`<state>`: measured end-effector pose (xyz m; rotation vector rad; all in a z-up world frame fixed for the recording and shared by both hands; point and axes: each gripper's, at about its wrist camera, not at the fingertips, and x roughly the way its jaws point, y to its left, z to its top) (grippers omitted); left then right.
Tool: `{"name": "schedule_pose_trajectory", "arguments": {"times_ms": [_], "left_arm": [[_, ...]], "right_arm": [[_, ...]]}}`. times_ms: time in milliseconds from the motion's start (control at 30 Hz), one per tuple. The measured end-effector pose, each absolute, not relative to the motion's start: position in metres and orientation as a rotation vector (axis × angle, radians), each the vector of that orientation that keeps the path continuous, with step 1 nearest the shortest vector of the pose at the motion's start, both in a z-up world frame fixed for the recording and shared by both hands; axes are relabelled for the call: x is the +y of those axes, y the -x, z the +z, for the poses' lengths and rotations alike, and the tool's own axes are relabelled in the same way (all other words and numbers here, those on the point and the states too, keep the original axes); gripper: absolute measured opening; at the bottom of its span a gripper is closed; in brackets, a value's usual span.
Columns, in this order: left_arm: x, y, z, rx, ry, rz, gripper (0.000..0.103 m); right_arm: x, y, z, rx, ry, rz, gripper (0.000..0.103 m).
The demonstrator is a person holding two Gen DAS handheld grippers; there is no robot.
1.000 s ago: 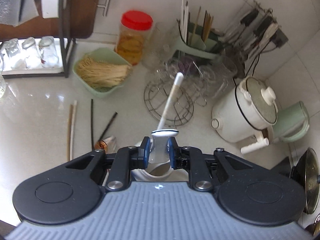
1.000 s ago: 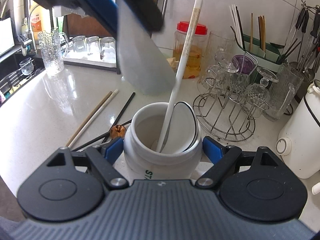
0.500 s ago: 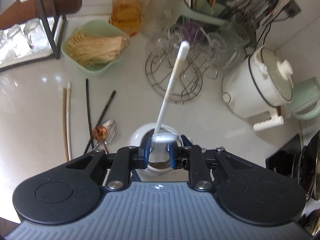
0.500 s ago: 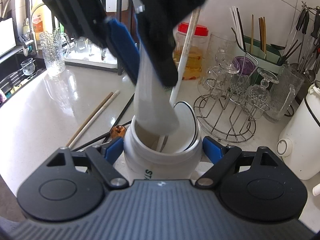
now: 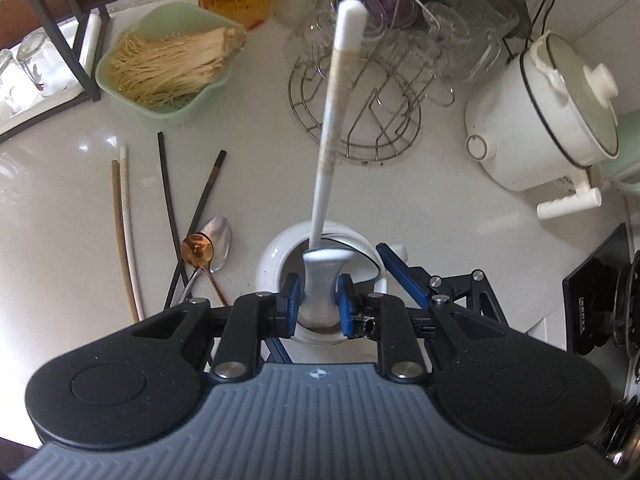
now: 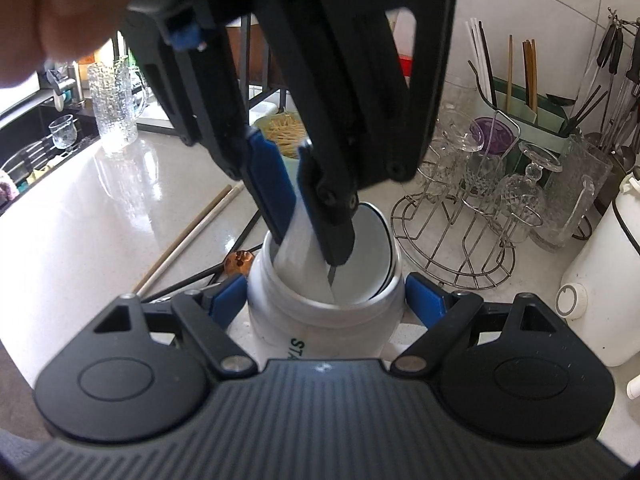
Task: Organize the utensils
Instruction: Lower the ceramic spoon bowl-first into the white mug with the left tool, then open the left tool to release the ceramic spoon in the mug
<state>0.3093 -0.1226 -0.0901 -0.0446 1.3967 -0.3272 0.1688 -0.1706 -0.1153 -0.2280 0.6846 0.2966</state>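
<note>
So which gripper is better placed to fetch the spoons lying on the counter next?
Left: the left gripper only needs to drop its white spoon into the jar, while the right gripper steadies that jar. The spoons lie on its side.

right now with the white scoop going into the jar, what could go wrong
1. The left tongs are lowering the white scoop into a jar that already holds a tall white stick and another scoop; it could jam against them or knock the stick out.
2. The right tongs only clasp the jar's sides, so a hard push could tip it toward the glass rack.
</note>
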Motion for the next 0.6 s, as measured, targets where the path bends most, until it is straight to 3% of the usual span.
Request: {"name": "schedule_pose_trajectory", "arguments": {"times_ms": [600], "left_arm": [[-0.106, -0.305, -0.07, 1.343, 0.111, -0.338, 0.028]], "right_arm": [[-0.17, -0.168, -0.115, 0.68, 0.226, 0.304, 0.088]]}}
